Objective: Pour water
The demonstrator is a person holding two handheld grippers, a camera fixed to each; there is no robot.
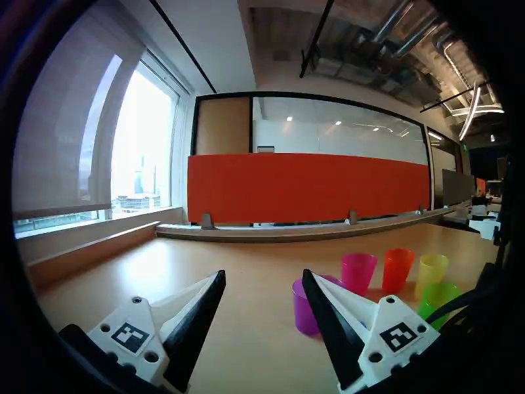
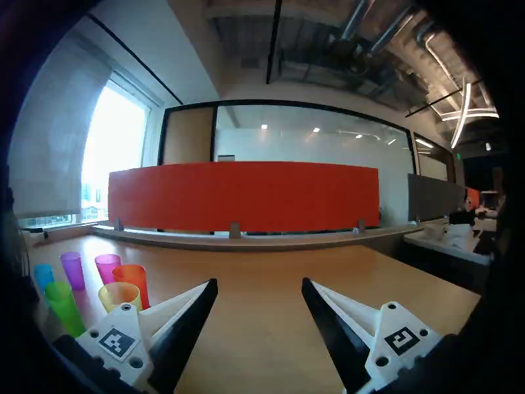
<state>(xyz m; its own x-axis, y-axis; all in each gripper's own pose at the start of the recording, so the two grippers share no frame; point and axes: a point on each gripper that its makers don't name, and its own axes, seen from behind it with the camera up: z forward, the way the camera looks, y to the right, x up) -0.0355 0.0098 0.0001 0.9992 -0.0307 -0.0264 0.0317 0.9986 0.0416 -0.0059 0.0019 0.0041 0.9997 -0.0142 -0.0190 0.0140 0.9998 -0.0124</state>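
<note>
Hovering over the wooden desk (image 1: 249, 259), the left gripper (image 1: 262, 276) has its fingers spread wide with nothing between them. A purple cup (image 1: 302, 313) sits partly hidden behind its right fingertip. Further right are the pink cup (image 1: 358, 270), orange cup (image 1: 398, 268), yellow cup (image 1: 432, 270) and green cup (image 1: 438, 297). The right gripper (image 2: 259, 284) is spread open and empty too. In its view the cups bunch up left of its left finger, with a blue cup (image 2: 43, 276) farthest out.
</note>
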